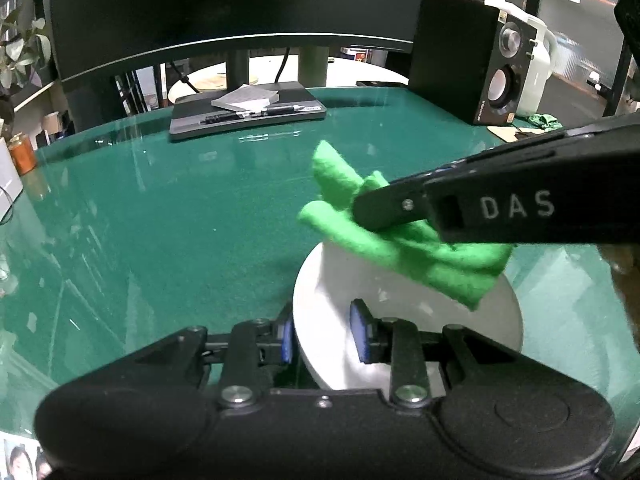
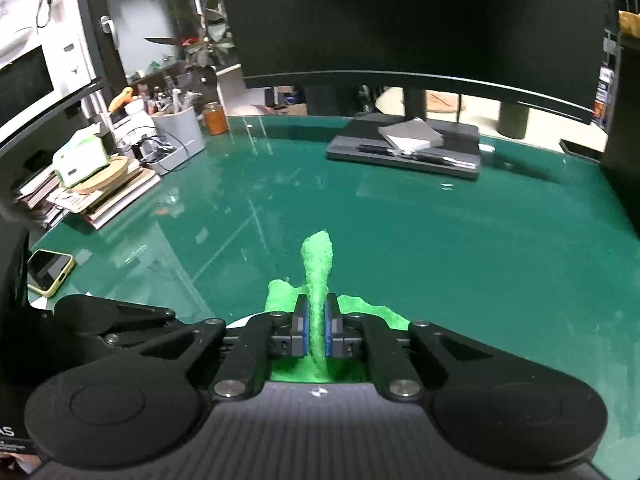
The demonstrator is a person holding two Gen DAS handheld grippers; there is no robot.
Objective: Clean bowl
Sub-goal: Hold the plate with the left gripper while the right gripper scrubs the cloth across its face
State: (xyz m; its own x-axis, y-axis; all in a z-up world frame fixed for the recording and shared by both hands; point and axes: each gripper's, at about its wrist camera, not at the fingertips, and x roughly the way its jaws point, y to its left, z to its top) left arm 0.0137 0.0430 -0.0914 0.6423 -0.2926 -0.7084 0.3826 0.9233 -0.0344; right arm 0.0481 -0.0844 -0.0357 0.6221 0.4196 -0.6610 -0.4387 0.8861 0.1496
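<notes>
Left wrist view, bowl: white bowl (image 1: 404, 312) tilted on edge over the green worktop (image 1: 160, 220), its open side turned toward the cloth; judged so that the inner surface is reachable for wiping
Left wrist view, left gripper: left gripper (image 1: 326, 336) has its fingers (image 1: 362, 334) set narrow, one blue pad outside the bowl wall and one inside, clamping the near rim; the grip steadies the bowl against wiping pressure
Left wrist view, cloth: green cloth (image 1: 404, 240), bunched in folds, lies against the upper part of the bowl's inside; the right gripper (image 1: 360, 210) enters from the right edge and carries it
Left wrist view, hidden: lower rim of the bowl is covered by the left gripper body; the right gripper's pads are buried in the cloth; whether the bowl's edge rests on the worktop cannot be told
Right wrist view, right gripper: fingers nearly together, pinching a fold of the cloth between the blue pads, a peak of cloth standing up ahead of them; judged a tight pinch so the cloth does not slip while rubbing
Right wrist view, bowl: only a thin white sliver shows left of the fingers, below the cloth
Right wrist view, hidden: contact area between cloth and bowl is blocked by the gripper body; any dirt remaining in the bowl cannot be made out
Right wrist view, surroundings: phone (image 2: 50, 270) lies well apart at the left edge of the worktop
</notes>
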